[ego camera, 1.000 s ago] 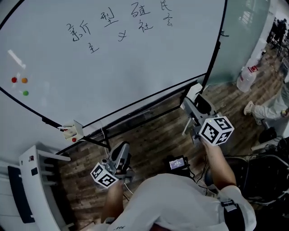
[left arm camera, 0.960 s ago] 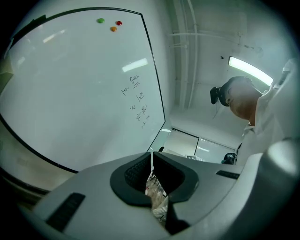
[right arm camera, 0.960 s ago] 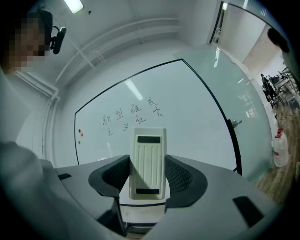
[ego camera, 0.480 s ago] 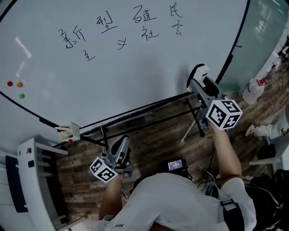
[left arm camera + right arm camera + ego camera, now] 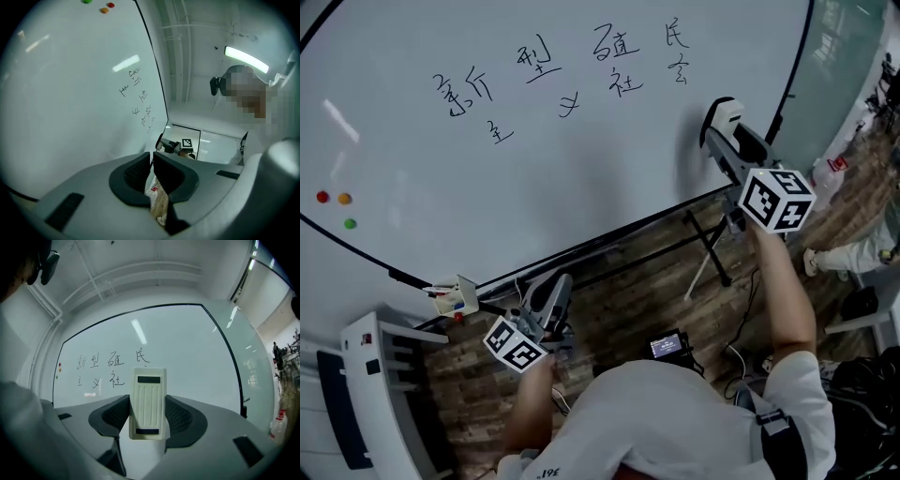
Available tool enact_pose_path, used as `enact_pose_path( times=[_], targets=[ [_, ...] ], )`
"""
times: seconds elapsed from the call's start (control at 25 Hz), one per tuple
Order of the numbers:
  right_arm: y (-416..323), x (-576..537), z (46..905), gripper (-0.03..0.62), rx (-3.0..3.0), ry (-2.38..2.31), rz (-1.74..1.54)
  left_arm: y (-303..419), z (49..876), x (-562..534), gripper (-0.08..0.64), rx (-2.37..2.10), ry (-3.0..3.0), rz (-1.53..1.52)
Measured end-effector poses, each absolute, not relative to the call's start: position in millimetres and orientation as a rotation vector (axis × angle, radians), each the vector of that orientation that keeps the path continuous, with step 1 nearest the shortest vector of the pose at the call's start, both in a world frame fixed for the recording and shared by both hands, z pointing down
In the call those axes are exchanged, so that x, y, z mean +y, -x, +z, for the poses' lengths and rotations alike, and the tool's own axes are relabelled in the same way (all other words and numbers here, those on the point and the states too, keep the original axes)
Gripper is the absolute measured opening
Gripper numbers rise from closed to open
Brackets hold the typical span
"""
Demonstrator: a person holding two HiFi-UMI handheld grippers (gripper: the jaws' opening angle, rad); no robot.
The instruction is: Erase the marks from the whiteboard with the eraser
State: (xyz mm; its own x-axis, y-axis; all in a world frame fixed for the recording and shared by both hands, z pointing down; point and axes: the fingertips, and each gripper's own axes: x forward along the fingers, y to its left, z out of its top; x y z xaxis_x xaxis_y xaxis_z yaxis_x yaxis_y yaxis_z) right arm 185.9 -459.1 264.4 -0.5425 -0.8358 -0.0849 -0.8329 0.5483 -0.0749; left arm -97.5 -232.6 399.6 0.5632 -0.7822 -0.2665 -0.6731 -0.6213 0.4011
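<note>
Whiteboard [image 5: 581, 178] with handwritten marks [image 5: 562, 70] in two rows across its upper middle, all unerased. The right tongs [image 5: 148, 414] are raised at the right of the board, below and to the right of the marks, and are closed on the long sides of a cream ribbed eraser [image 5: 148, 399], which stands upright between the pads. Contact between eraser and board surface cannot be confirmed. The left tongs [image 5: 151, 171] are held low over the wooden floor [image 5: 619, 300], below the board's lower frame, with the pads drawn together to a slit and nothing gripped. Three coloured magnets [image 5: 336, 208] are seen at the board's left edge, well apart from the marks.
</note>
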Motion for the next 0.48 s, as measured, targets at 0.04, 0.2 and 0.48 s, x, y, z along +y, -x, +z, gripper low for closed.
enact_pose_path(
  times=[0.04, 0.2, 0.48],
  targets=[
    [-184.3, -462.5, 255.2, 0.253, 2.657, 1.455, -0.013, 100.3, 395.6, -235.9, 0.011, -1.210, -2.562, -0.616],
    [-175.8, -476.5, 223.9, 0.253, 2.637, 1.498, 0.056, 110.9, 380.3, -247.2, 0.011, -1.220, -2.612, -0.619],
    [-158.4, -496.0, 186.1, 0.253, 2.655, 1.544, 0.152, 114.3, 352.8, -273.6, 0.011, -1.212, -2.685, -0.639]
  ],
)
